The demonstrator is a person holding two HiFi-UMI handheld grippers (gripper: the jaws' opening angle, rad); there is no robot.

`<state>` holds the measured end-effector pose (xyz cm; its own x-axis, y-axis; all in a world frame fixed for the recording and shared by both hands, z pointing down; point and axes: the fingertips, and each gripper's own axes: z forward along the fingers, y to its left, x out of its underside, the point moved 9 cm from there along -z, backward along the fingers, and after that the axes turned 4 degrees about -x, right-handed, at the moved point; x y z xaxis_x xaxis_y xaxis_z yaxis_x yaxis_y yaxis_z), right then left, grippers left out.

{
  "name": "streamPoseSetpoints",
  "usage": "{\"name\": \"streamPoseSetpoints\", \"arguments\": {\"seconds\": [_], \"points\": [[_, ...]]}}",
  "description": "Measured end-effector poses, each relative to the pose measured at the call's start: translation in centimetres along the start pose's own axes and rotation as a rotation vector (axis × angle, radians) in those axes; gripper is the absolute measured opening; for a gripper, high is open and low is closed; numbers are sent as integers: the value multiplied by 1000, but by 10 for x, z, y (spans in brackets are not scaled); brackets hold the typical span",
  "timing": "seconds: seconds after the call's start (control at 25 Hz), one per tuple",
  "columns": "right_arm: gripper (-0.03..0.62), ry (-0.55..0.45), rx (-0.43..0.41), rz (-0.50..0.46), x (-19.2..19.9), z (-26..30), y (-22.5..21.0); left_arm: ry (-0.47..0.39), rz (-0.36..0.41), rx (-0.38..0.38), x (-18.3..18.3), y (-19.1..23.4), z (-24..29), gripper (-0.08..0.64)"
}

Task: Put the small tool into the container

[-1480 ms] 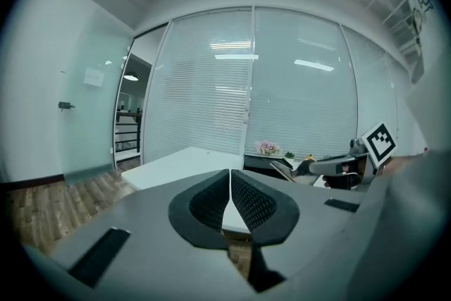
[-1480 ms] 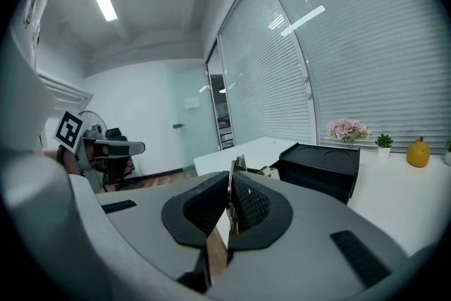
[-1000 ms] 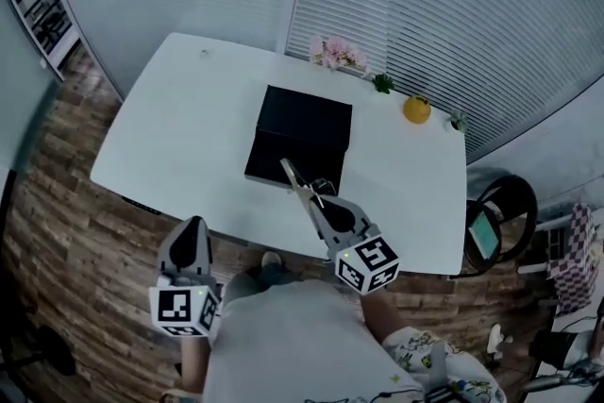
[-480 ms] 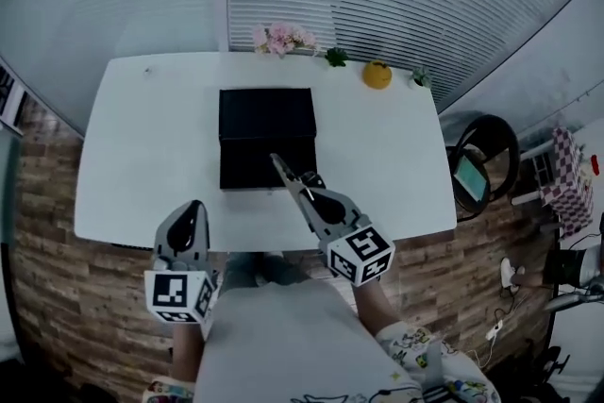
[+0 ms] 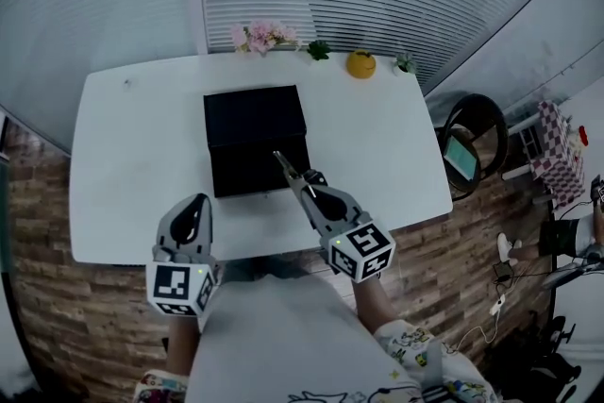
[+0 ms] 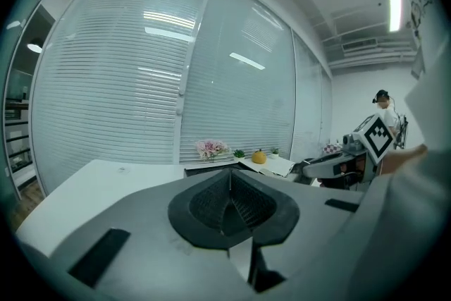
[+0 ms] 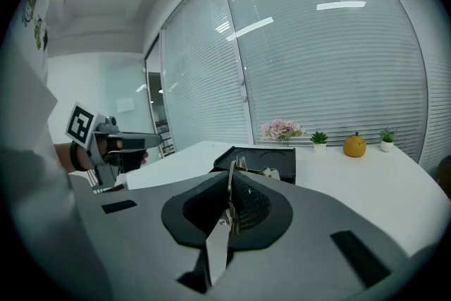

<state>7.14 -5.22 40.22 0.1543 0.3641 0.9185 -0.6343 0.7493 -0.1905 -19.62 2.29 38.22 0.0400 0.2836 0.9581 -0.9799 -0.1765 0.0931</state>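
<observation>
A black open container point(image 5: 253, 116) lies mid-table, its lid half toward the window; it shows again in the right gripper view point(image 7: 271, 161). My right gripper point(image 5: 302, 181) is shut on a small silvery metal tool point(image 5: 282, 162), whose tip reaches over the container's front right part. In the right gripper view the tool point(image 7: 219, 242) stands clamped edge-on between the jaws of the right gripper point(image 7: 230, 183). My left gripper point(image 5: 194, 206) hangs shut and empty at the table's front edge, left of the container; its closed jaws fill the left gripper view point(image 6: 229, 202).
The white table point(image 5: 132, 165) carries pink flowers point(image 5: 259, 36), a small green plant point(image 5: 318, 50), a yellow fruit point(image 5: 360, 63) and another small plant point(image 5: 406, 63) along the window side. A dark round chair point(image 5: 472, 146) stands to the right, on the wooden floor.
The head view has swung, so the table sits squarer in the frame. The right gripper still holds the tool by the container's front part. The left gripper has kept its place.
</observation>
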Motion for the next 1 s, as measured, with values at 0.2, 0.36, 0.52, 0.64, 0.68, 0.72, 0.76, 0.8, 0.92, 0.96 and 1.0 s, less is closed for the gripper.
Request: {"name": "streamPoseSetpoints", "arguments": {"seconds": [0.2, 0.36, 0.52, 0.64, 0.68, 0.72, 0.76, 0.8, 0.92, 0.96, 1.0], "points": [[6, 0, 13, 5, -2, 4, -3, 14, 4, 23, 1, 2, 8, 11], [6, 5, 12, -10, -6, 11, -8, 22, 5, 31, 1, 3, 16, 11], [8, 20, 5, -22, -9, 22, -15, 30, 2, 35, 2, 6, 25, 11], [7, 31, -6, -27, -11, 28, -18, 37, -3, 34, 3, 9, 30, 11], [7, 36, -10, -29, -12, 29, -19, 39, -5, 33, 3, 10, 31, 11], [6, 43, -13, -32, -12, 31, -20, 41, -7, 33, 3, 11, 33, 11], [7, 50, -16, -38, -13, 33, -21, 44, -9, 33, 3, 12, 34, 11], [8, 58, -21, -43, -13, 36, -22, 47, -11, 32, 4, 13, 35, 11], [7, 77, -40, -56, -15, 45, -24, 59, -18, 30, 5, 16, 40, 11], [8, 82, -48, -60, -16, 48, -25, 61, -20, 30, 6, 16, 41, 11], [8, 88, -58, -64, -17, 51, -25, 64, -22, 30, 6, 17, 43, 11]]}}
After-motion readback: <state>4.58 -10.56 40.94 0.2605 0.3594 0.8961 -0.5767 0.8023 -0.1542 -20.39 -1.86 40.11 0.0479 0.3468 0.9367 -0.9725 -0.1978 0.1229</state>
